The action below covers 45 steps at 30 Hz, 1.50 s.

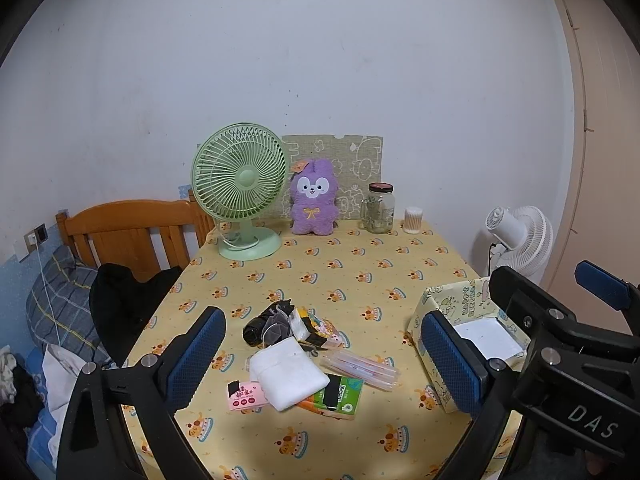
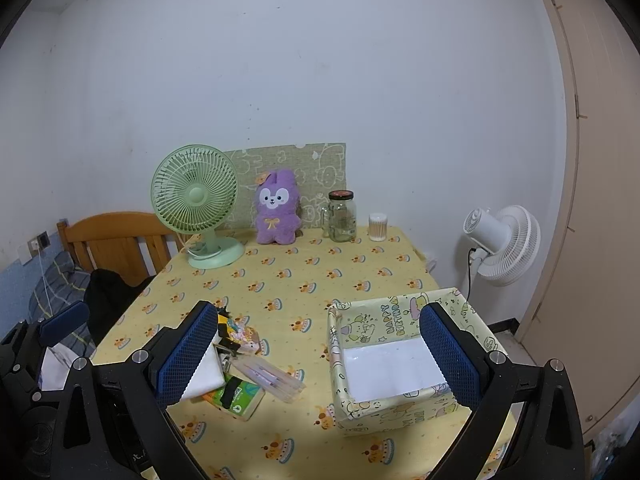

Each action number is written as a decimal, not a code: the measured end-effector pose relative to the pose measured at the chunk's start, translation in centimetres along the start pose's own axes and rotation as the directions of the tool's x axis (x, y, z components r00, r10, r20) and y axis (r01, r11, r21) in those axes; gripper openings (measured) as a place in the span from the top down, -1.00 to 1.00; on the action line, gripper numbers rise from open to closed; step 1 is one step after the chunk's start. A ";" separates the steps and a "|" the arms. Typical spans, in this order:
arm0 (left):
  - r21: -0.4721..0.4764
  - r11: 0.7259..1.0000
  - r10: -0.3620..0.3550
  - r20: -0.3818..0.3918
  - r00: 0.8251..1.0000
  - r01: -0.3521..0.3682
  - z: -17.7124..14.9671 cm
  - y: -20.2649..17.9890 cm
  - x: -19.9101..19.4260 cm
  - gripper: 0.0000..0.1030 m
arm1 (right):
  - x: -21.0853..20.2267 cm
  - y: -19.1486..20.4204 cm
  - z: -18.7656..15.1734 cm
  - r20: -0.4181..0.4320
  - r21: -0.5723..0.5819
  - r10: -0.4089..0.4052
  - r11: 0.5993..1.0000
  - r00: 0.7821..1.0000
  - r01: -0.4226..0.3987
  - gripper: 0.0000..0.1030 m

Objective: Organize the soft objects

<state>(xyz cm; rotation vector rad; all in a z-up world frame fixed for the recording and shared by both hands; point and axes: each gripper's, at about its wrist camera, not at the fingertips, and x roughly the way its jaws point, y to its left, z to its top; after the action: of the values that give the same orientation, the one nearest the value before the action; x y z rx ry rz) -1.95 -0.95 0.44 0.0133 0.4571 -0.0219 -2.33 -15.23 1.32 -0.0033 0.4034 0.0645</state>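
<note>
1. The left gripper (image 1: 320, 360) is seen with its two blue, mesh-textured pads spread wide, nothing held; the heap of soft objects lies on the table between and just beyond them.
2. The right gripper (image 2: 320, 356) is likewise spread and empty, with the box (image 2: 400, 404) lying between its pads towards the right one.
3. In the heap, one white folded cloth (image 1: 289, 376), one black pouch (image 1: 266, 324), one green tissue pack (image 1: 340, 396) and one pink packet (image 1: 246, 396) can be counted.
4. The box, of cartoon-printed paper, is open-topped and rectangular, to the right of the heap.
5. The yellow tablecloth (image 1: 340, 276) is printed with cakes.
6. Farthest back stand one green fan (image 1: 240, 184), one fluffy purple plush (image 1: 313, 200) and one glass jar (image 1: 378, 210).
</note>
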 end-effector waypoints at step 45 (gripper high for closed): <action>-0.041 0.999 -0.017 -0.006 1.000 0.017 -0.3 1.3 1.8 -0.91 | 1.3 0.5 0.3 -0.003 0.004 0.005 1.000 1.000 -0.005 -0.98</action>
<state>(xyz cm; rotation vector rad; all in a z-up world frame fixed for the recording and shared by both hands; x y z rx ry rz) -0.45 0.27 -0.57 -0.0308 0.4637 -0.0294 -1.03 -14.61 1.06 0.0015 0.4061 0.0691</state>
